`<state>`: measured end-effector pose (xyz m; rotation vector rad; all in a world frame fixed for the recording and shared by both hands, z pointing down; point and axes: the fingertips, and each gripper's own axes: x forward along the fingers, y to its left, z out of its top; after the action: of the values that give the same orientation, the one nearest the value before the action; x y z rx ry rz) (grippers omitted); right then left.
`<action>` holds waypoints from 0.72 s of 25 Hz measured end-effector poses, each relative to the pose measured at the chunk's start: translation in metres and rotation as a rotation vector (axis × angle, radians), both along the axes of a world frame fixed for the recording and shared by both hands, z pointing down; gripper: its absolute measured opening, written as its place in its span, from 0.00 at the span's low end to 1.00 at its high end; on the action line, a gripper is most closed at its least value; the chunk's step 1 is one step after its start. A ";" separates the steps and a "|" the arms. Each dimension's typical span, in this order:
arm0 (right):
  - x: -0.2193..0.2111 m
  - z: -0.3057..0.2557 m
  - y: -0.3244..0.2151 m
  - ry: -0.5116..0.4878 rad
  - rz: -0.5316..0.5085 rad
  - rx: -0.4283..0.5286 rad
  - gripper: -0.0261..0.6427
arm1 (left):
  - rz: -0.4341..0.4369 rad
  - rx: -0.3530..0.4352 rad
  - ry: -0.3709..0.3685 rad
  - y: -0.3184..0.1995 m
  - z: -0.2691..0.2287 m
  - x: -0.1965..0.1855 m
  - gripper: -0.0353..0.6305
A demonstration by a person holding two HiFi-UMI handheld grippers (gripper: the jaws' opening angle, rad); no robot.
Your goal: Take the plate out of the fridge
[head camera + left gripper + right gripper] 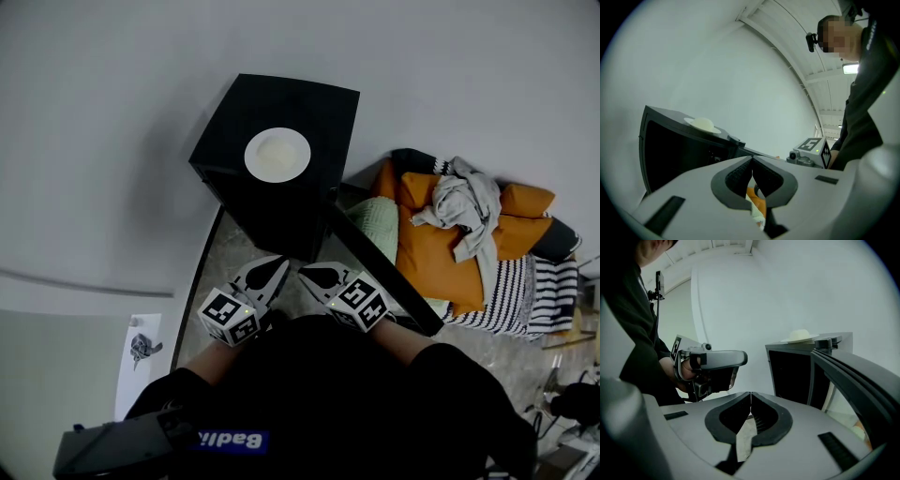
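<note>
**Plate on Top of the Open Fridge, Both Grippers Empty**

The white plate sat on the flat top of the small black fridge, outside the cabinet, with a pale rounded mound at its middle. The fridge stood against a plain white wall. Its door hung open, swung out toward the right of the head view, and the inside looked dark.

The left gripper and the right gripper were held side by side in front of the fridge, below its open front, both well apart from the plate. In the left gripper view, the jaws met at their tips with nothing between the pads. The plate showed up and to the left on the fridge top. In the right gripper view, the jaws were likewise closed tip to tip and empty, and the plate showed above the dark cabinet opening.

To the right of the fridge lay orange cushions, with a crumpled grey garment on top and a striped blanket beside them. A sheet of paper lay on the floor at the left.
</note>
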<state>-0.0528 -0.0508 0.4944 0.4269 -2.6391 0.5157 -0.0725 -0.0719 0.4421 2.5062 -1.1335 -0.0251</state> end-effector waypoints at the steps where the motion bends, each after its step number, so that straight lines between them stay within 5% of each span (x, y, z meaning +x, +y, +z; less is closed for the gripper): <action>1: 0.000 -0.001 0.000 -0.005 0.003 0.001 0.06 | 0.008 -0.001 -0.009 0.001 0.002 0.002 0.07; 18: 0.002 -0.014 -0.006 -0.053 0.055 0.059 0.06 | 0.037 -0.036 -0.044 0.013 0.017 0.009 0.07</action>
<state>-0.0507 -0.0565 0.4808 0.5125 -2.7060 0.4730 -0.0637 -0.0592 0.4595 2.5065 -1.0945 0.0599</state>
